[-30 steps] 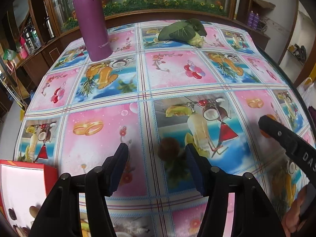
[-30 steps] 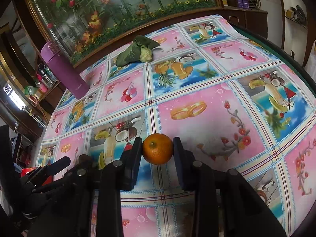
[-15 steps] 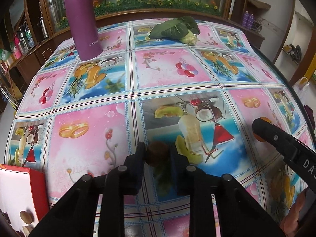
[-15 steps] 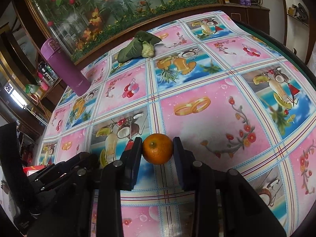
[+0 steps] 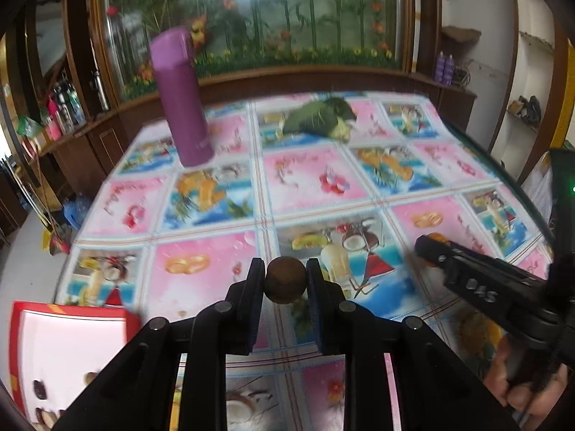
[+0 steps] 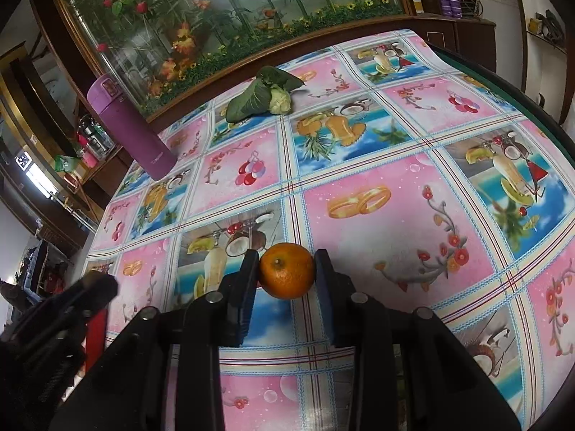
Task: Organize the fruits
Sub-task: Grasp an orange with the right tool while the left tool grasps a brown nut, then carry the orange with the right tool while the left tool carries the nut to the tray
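- The left gripper (image 5: 285, 280) pinches a small round brown fruit (image 5: 285, 279) between its two pads, carried clear of the fruit-print tablecloth (image 5: 316, 179); the blurred background suggests it is on the move.
- The right gripper (image 6: 286, 271) clamps an orange (image 6: 286, 270) at its widest part, stem end facing the camera, a grip that likely keeps the round fruit from rolling out.
- A red-rimmed box (image 5: 68, 355) sits at the table's near left corner, already holding a few small dark pieces, and looks the probable destination for both fruits.
- A purple flask (image 5: 181, 97) and a leafy cauliflower (image 6: 264, 97) stand well apart at the far side, out of the way.
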The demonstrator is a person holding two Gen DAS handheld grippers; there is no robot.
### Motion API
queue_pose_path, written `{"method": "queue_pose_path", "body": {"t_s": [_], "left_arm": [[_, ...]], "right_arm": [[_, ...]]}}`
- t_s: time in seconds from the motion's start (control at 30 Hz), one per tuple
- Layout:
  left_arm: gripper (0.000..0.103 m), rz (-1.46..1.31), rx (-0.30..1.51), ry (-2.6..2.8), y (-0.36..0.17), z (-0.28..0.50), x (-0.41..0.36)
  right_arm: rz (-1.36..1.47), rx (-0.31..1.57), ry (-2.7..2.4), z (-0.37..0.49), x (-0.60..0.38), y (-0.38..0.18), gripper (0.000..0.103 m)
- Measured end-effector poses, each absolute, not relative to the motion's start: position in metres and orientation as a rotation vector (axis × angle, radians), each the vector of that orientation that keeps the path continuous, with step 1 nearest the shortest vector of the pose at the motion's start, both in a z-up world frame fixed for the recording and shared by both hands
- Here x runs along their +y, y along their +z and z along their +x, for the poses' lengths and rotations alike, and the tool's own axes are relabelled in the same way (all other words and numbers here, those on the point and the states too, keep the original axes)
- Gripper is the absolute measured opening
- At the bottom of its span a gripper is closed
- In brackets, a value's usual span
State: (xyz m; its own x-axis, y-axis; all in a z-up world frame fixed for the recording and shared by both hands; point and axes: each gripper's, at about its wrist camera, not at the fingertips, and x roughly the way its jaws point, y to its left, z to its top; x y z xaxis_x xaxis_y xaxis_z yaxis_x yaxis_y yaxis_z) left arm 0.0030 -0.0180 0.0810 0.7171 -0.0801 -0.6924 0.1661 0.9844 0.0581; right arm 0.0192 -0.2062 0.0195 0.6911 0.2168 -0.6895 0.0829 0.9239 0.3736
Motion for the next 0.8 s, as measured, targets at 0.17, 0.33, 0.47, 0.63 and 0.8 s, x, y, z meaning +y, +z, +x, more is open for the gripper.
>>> {"method": "queue_pose_path", "body": {"t_s": [0.17, 0.33, 0.47, 0.63, 0.8], "left_arm": [[0.022, 0.118, 0.684, -0.099, 0.106, -0.017, -0.005], [0.022, 0.121, 0.628, -0.045, 0.124, -0.036, 0.013], [0.022, 0.111, 0.605, -0.014, 0.134, -0.05, 0.03], [0.022, 0.084, 0.595, 0.023, 0.138, -0.064, 0.054], [0.022, 0.062, 0.586, 0.064, 0.141, -0.08, 0.077]], "right_arm": [[0.387, 0.79, 0.078, 0.018, -0.207, 0.021, 0.034], [0.37, 0.771, 0.07, 0.017, -0.206, 0.022, 0.034], [0.361, 0.752, 0.066, 0.016, -0.207, 0.023, 0.033], [0.351, 0.728, 0.053, 0.013, -0.208, 0.024, 0.033], [0.345, 0.728, 0.03, 0.012, -0.209, 0.021, 0.033]]}}
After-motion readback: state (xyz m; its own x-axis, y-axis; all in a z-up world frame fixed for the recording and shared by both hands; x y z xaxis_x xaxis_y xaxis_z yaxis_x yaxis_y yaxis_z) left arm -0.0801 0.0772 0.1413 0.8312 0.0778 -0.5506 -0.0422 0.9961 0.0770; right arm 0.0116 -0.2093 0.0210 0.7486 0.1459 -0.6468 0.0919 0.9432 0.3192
